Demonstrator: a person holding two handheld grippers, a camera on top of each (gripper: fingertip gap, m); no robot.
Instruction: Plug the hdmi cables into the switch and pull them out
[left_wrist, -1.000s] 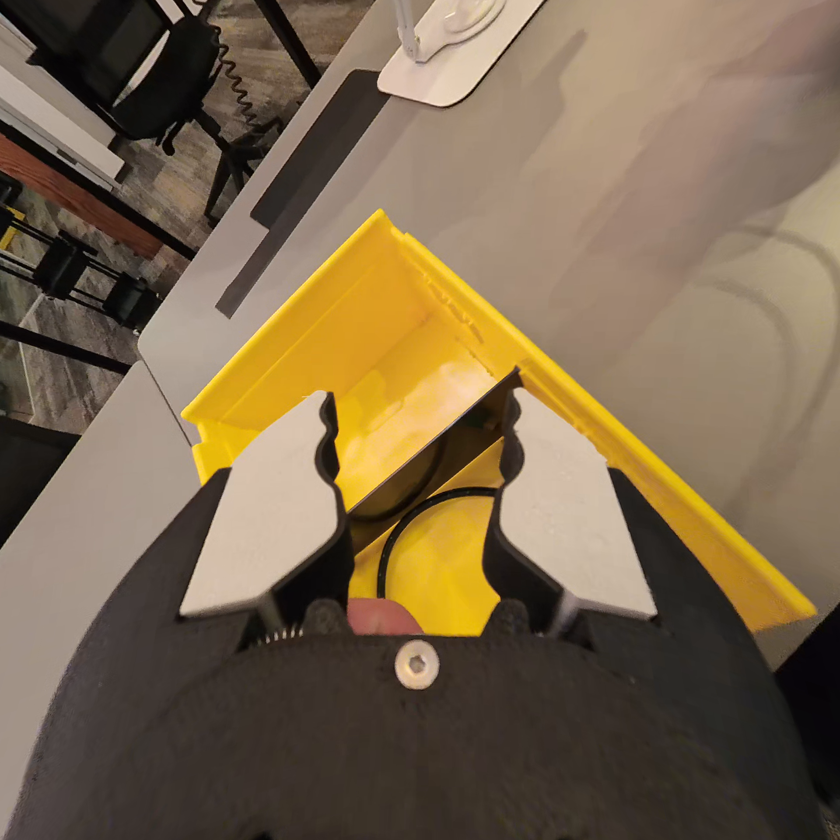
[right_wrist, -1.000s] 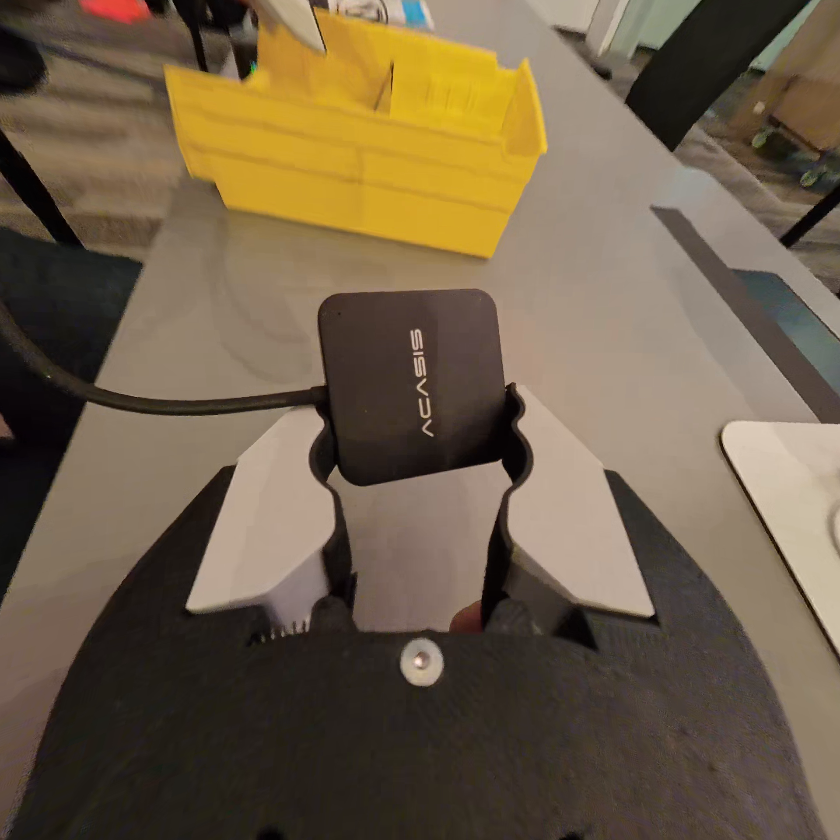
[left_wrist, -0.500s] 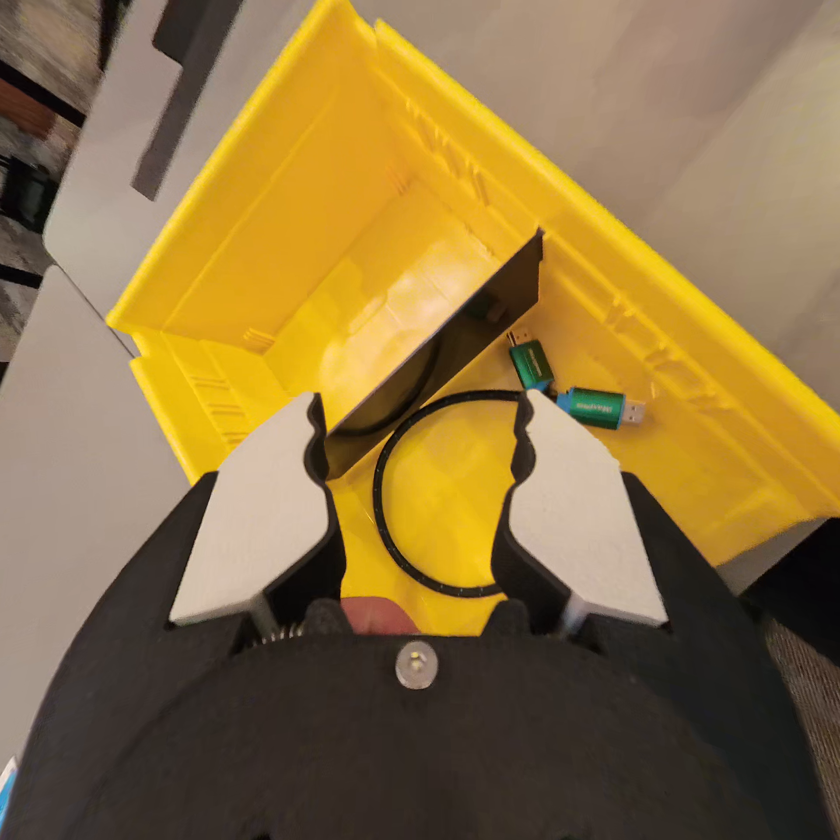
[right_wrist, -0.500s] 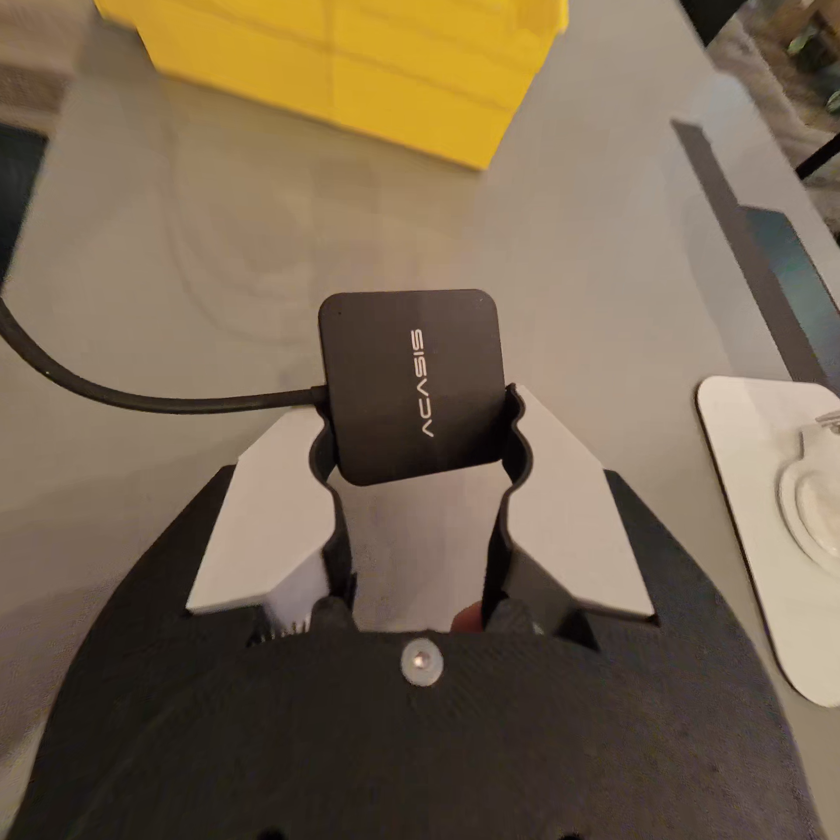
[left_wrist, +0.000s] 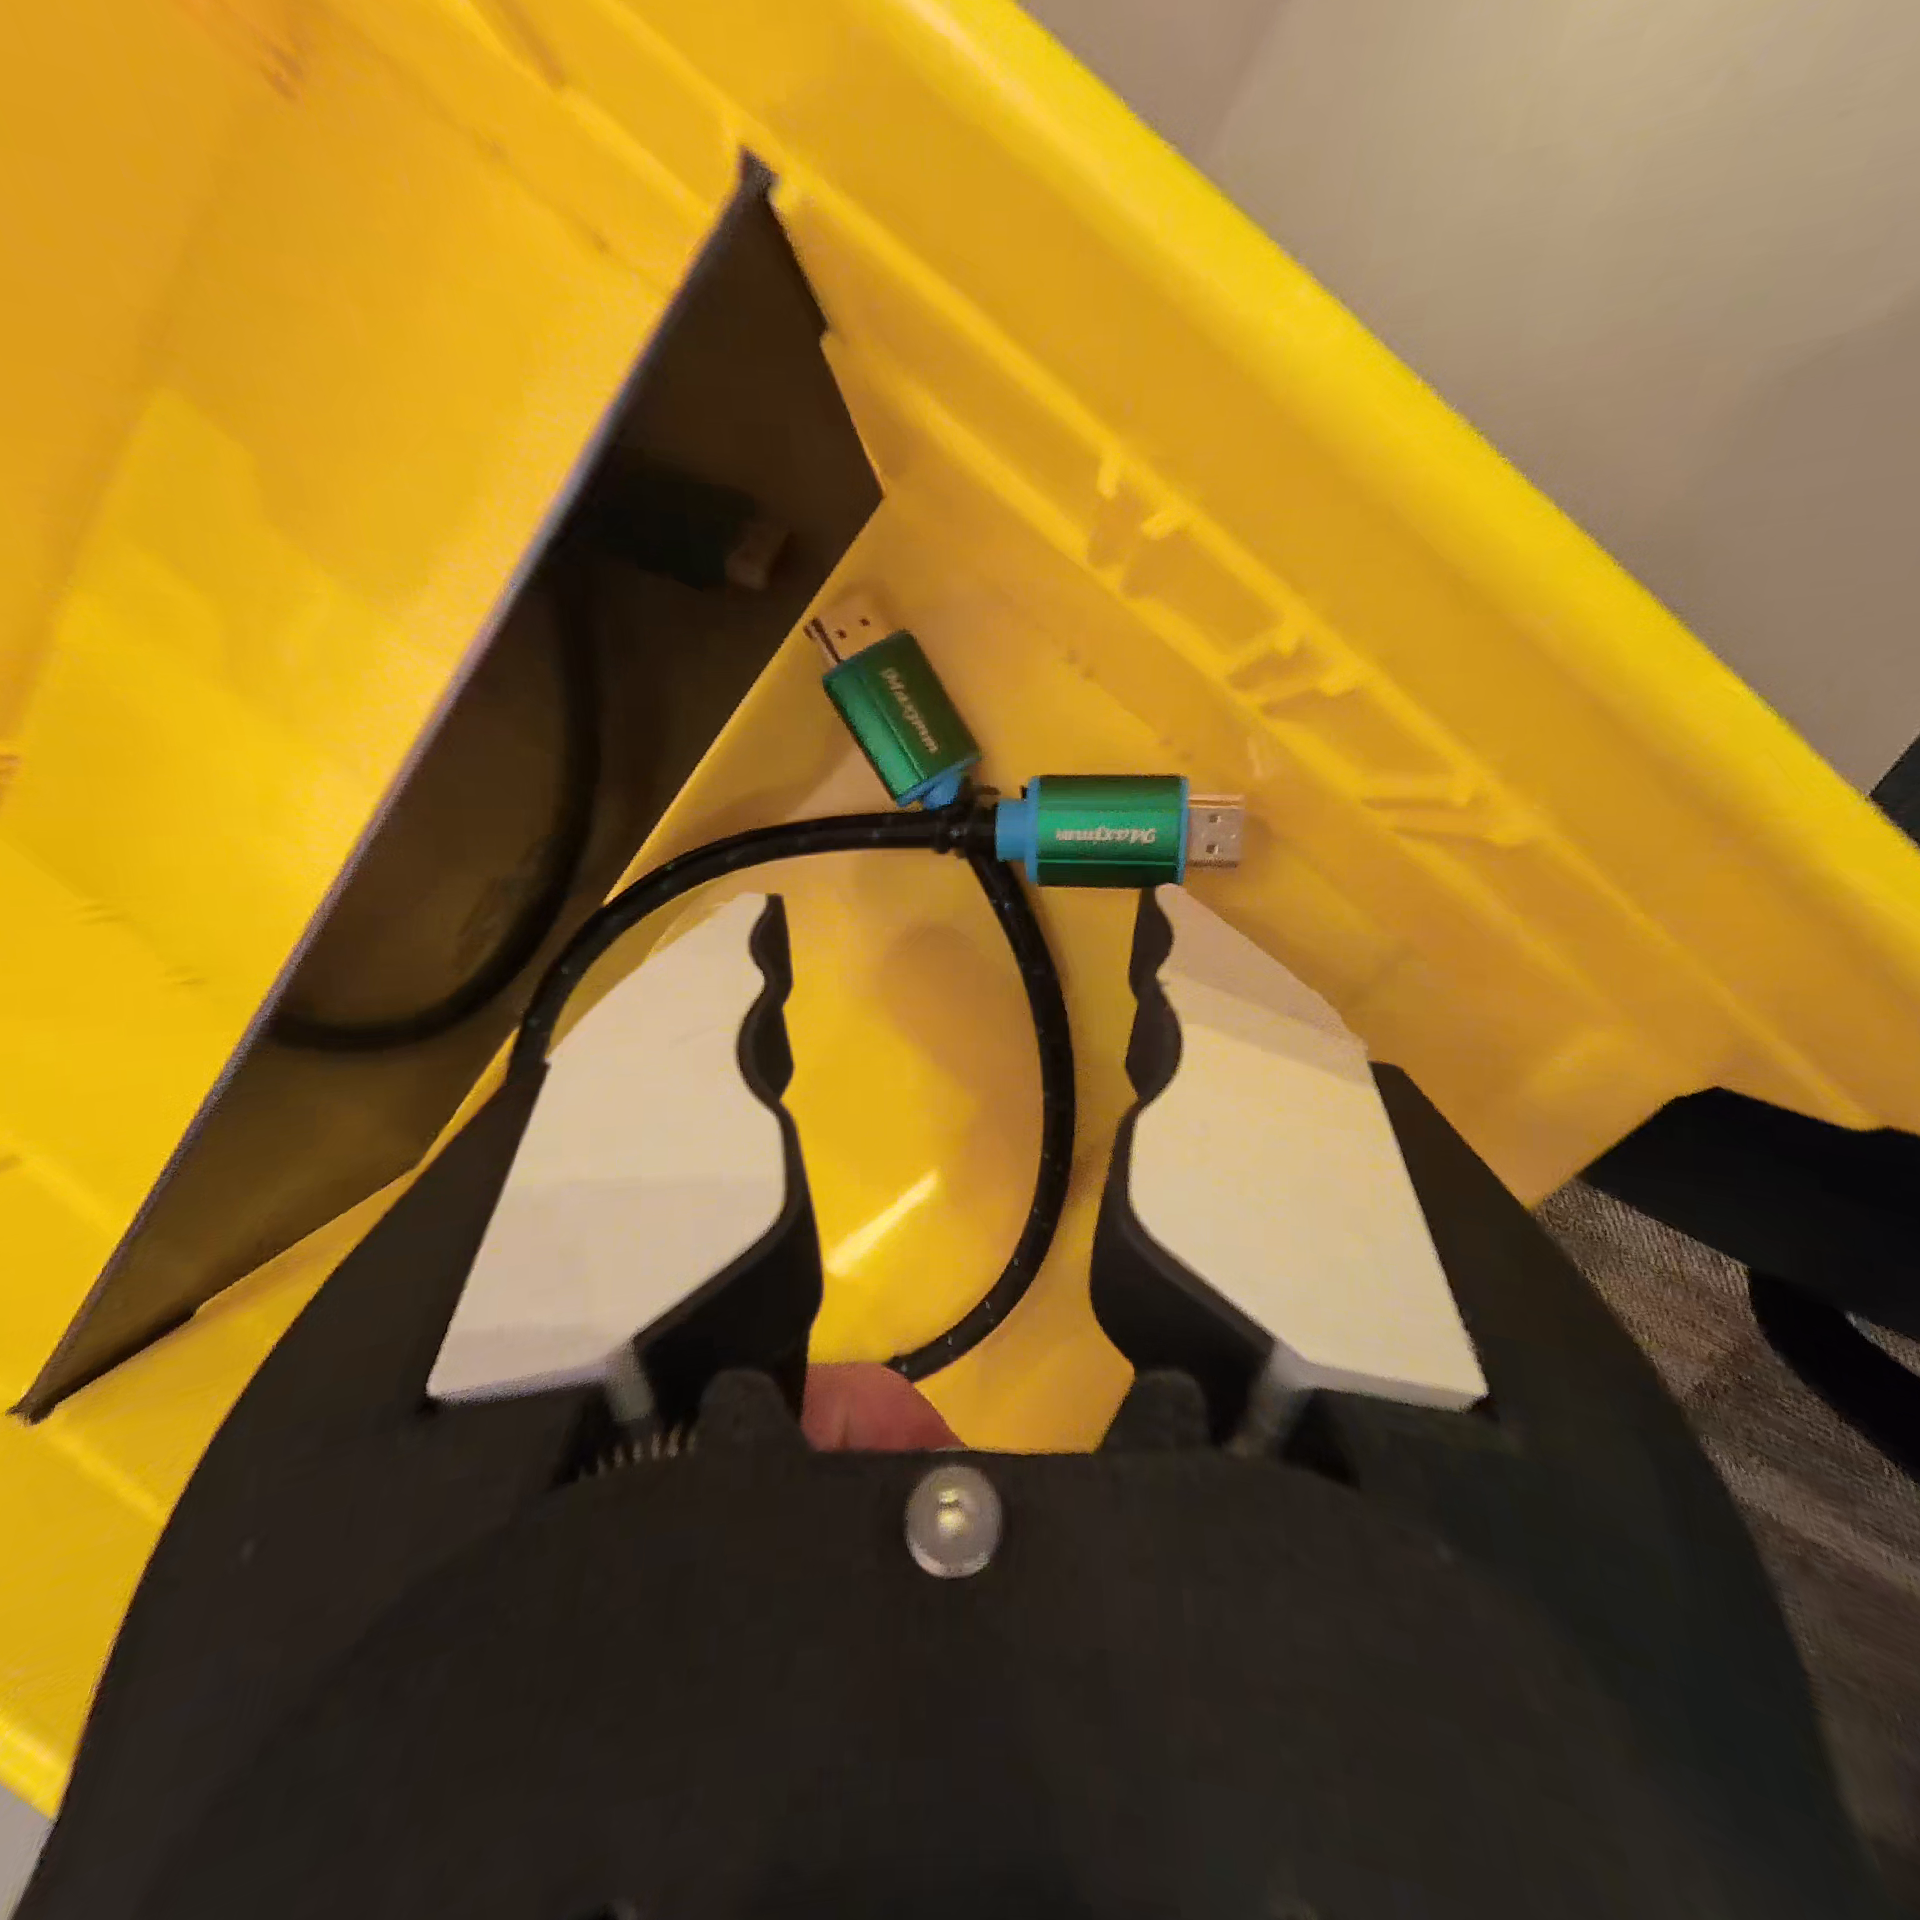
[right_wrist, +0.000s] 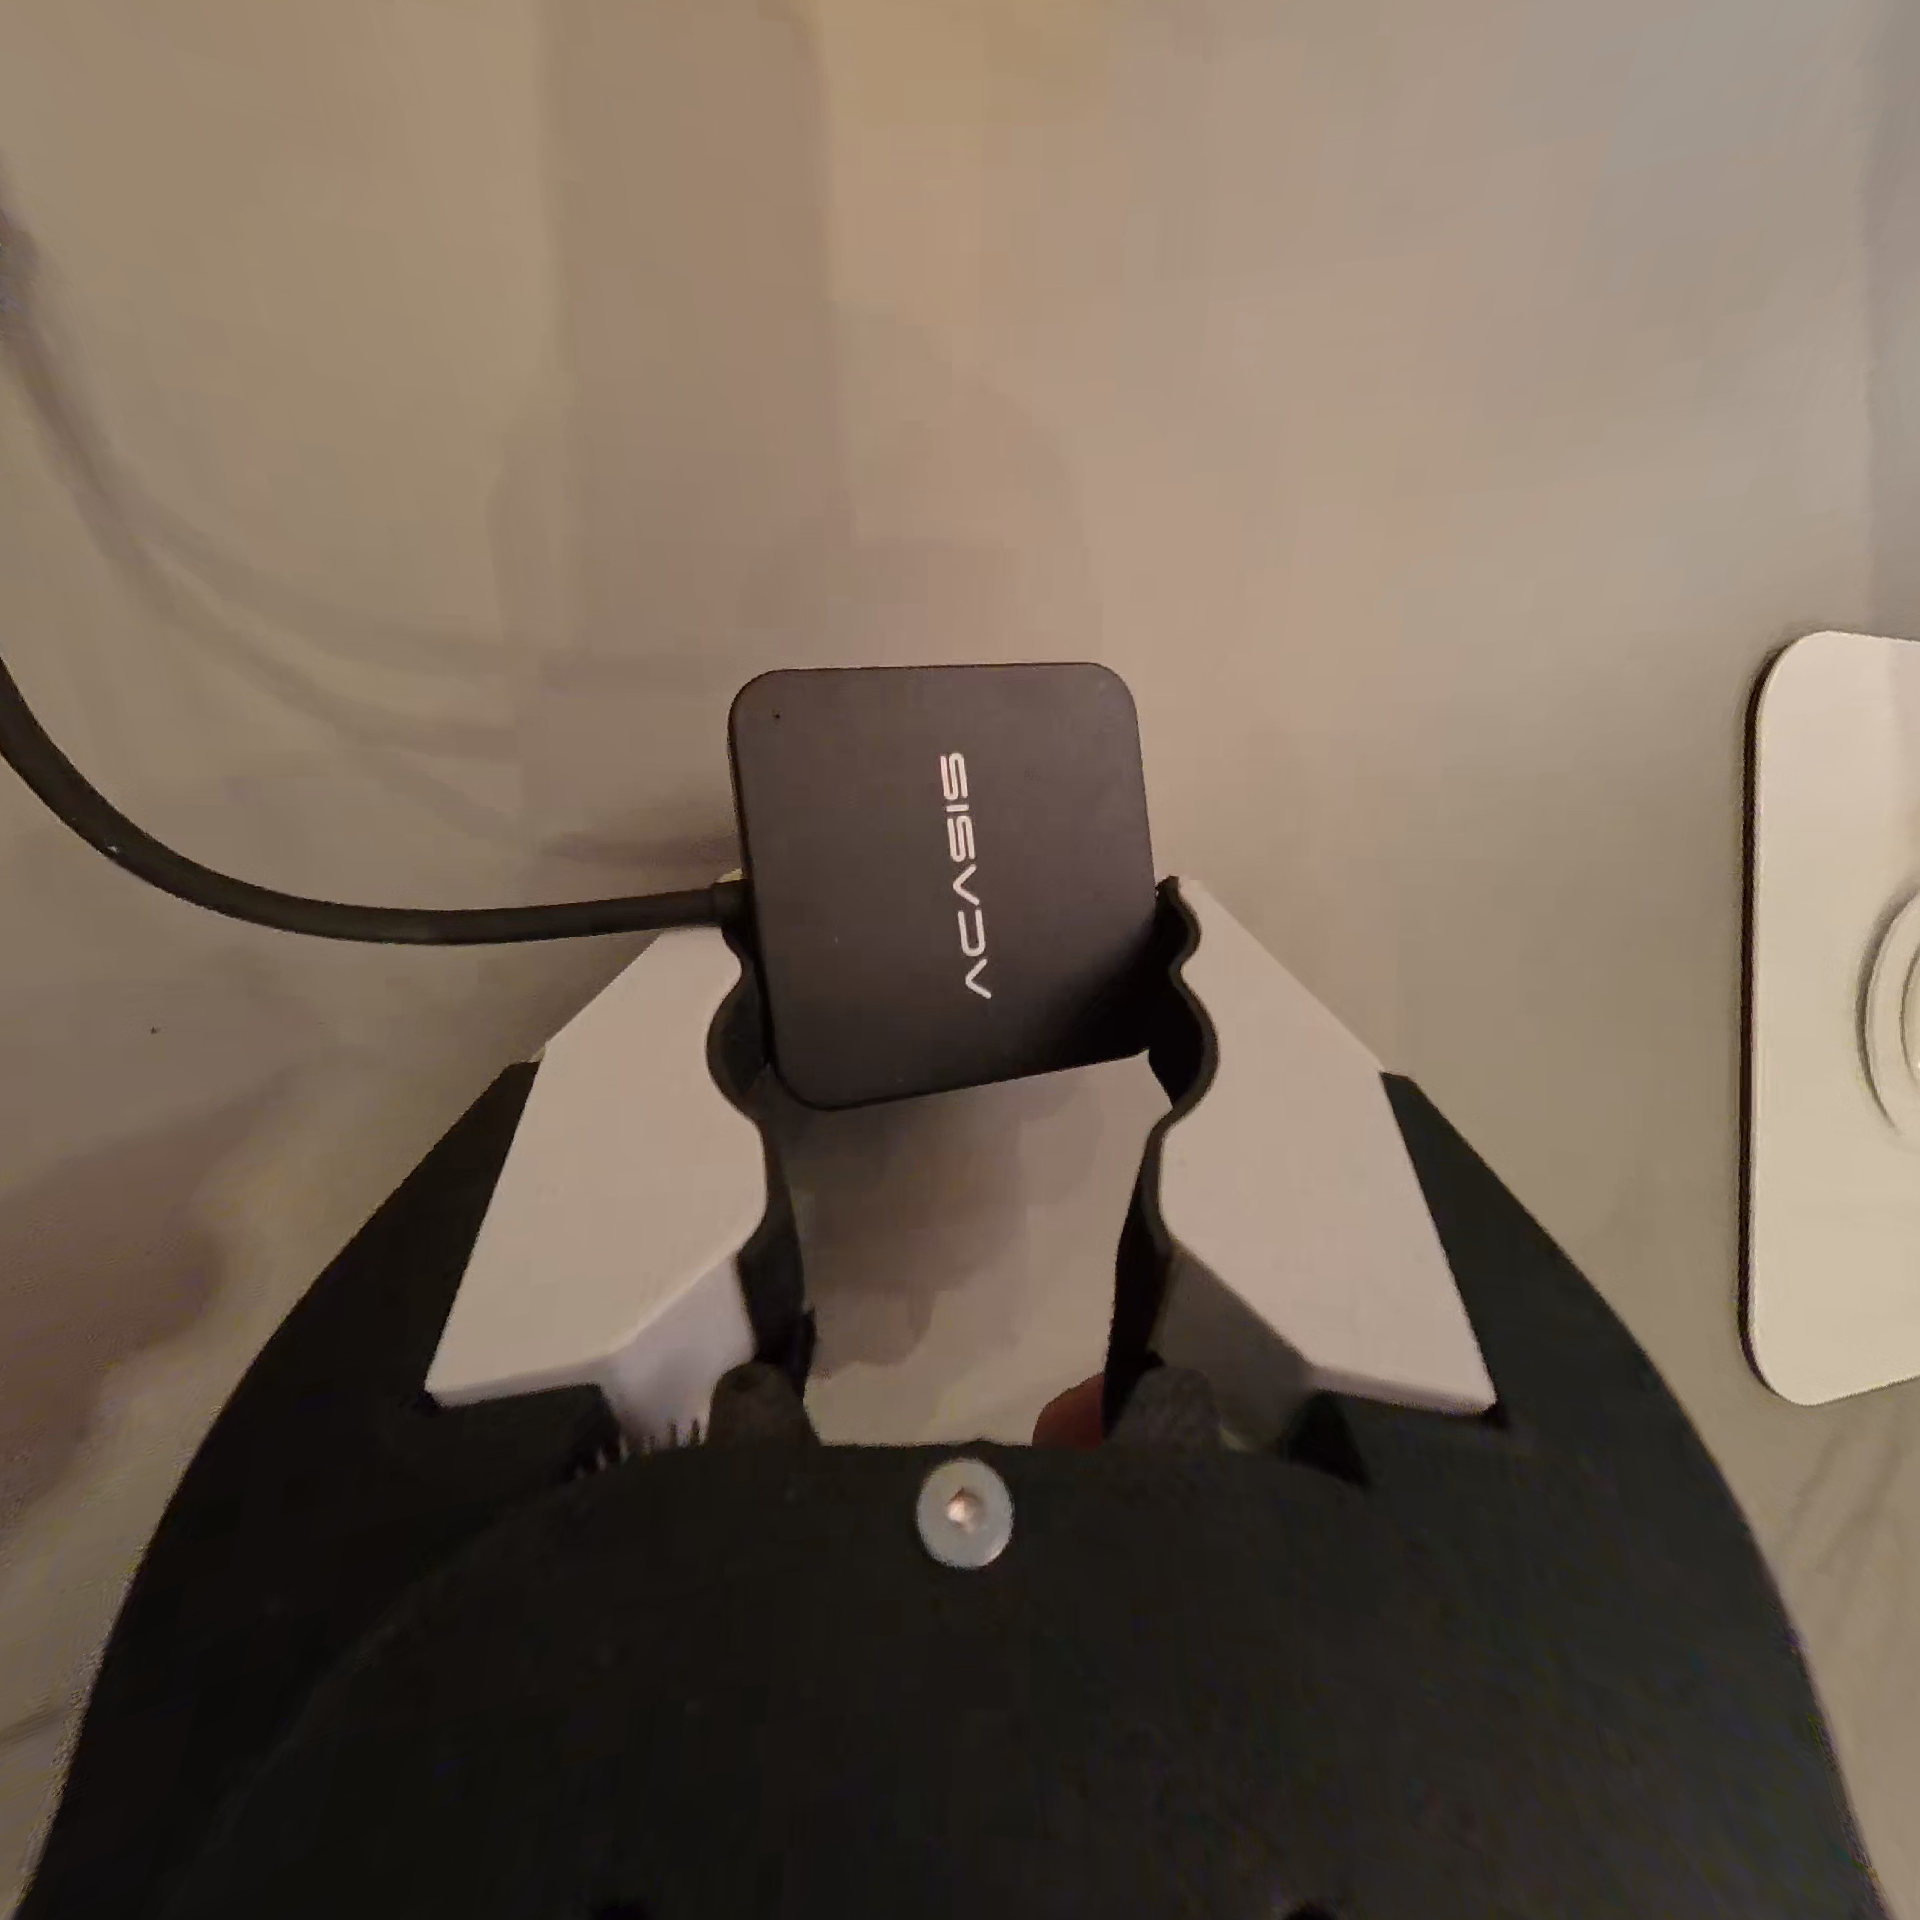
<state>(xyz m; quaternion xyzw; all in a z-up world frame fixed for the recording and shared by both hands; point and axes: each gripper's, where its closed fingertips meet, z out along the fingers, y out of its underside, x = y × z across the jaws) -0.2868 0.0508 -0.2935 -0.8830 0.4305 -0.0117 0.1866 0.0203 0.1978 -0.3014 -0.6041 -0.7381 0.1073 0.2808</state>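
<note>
A short black braided HDMI cable (left_wrist: 1042, 1060) with two green plugs lies looped on the floor of a yellow bin (left_wrist: 1195, 436). One green plug (left_wrist: 1107, 830) points right, the other (left_wrist: 899, 719) points up-left. My left gripper (left_wrist: 961, 914) is open and empty, its fingertips just below the plugs, with the cable loop running between its fingers. My right gripper (right_wrist: 961, 914) is shut on the near half of a square black switch (right_wrist: 940, 883), held over the grey table. A thick black cable (right_wrist: 312, 894) leaves the switch's left side.
A dark divider (left_wrist: 499, 831) splits the bin; it mirrors another black cable and plug. A white plate (right_wrist: 1829, 1018) with a round fitting lies on the grey table (right_wrist: 1039, 364) to the right of the switch. The bin's right end sits at the table edge. The tips of one gripper are about 35 centimetres away from the tips of the other. The white plate (right_wrist: 1829, 1018) lies some 25 centimetres from my right tips, 50 centimetres from my left tips.
My left gripper has dropped into the bin and closed in on the green plugs. My right gripper has tilted down with the switch; the yellow bin has left its view.
</note>
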